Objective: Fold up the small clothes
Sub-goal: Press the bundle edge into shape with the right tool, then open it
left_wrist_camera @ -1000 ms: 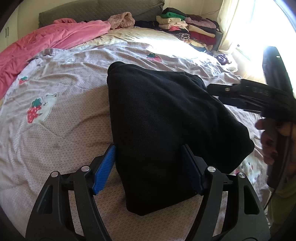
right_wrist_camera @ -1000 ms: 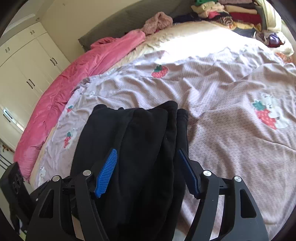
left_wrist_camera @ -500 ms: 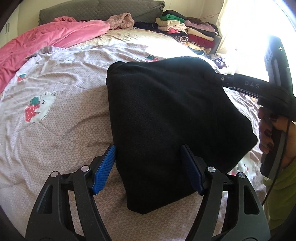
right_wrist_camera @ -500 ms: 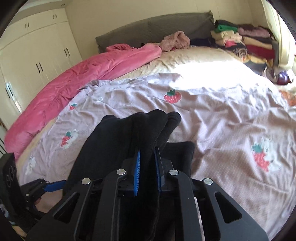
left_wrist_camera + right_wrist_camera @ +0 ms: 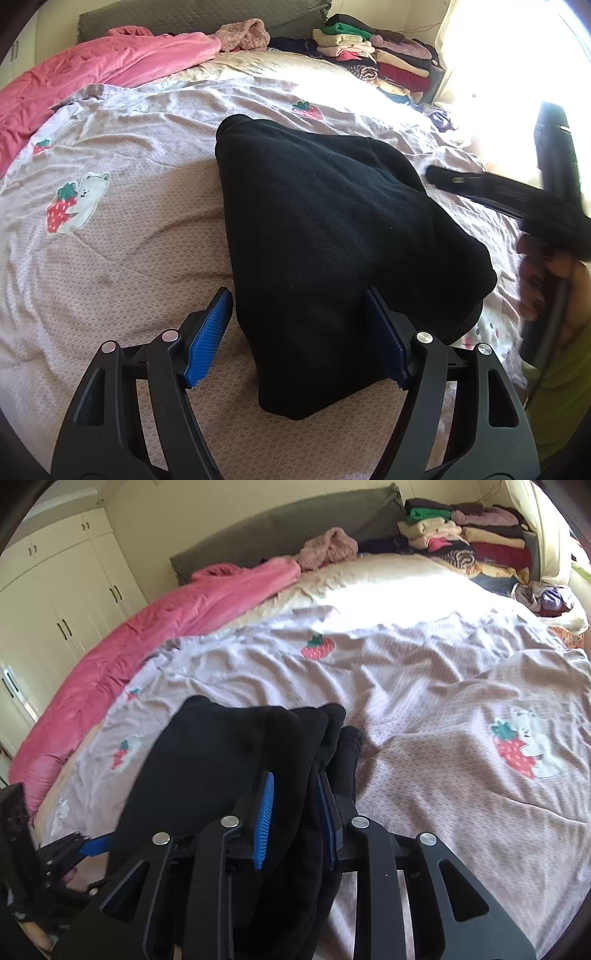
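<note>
Right gripper [image 5: 295,819] opening around the black garment's [image 5: 332,240] fold on the bed [image 5: 129,229]; left gripper [image 5: 299,336] wide, gripping nothing: withdraw gently, sparing stacked layers.

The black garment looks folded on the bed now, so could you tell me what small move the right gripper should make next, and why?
Probably let the right gripper finish opening and draw back clear. Its jaws are opening with a thick fold of the black garment between them, and the garment already lies folded on the quilt. The left gripper stands open around its near end, pressing nothing.
</note>
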Available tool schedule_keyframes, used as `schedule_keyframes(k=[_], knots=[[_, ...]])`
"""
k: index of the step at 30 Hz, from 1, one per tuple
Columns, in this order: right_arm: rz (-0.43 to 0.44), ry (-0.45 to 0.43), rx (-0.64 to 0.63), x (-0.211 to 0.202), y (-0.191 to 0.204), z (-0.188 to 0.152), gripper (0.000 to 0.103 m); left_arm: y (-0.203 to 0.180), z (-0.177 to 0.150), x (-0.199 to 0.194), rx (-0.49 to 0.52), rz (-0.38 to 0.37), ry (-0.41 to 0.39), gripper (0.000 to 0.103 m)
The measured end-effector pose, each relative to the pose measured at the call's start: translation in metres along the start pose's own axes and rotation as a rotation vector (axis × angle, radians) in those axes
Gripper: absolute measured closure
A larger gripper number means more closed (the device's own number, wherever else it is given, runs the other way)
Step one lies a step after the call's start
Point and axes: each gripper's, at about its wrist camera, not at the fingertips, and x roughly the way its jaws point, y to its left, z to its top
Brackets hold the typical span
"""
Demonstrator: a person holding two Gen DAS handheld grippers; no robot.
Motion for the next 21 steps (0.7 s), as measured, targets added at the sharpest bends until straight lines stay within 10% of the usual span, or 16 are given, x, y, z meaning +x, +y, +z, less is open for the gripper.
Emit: schedule_keyframes(k=[18, 21], knots=[[0.135, 0.038, 0.066, -0.045, 0.026, -0.062, 0.067, 0.004, -0.007, -0.011, -0.003, -0.002, 0.007, 0.038], [0.133, 0.063, 0.099, -0.038, 0.02, -0.063, 0.094, 0.004, -0.006, -0.012, -0.007, -0.014, 0.009, 0.038]])
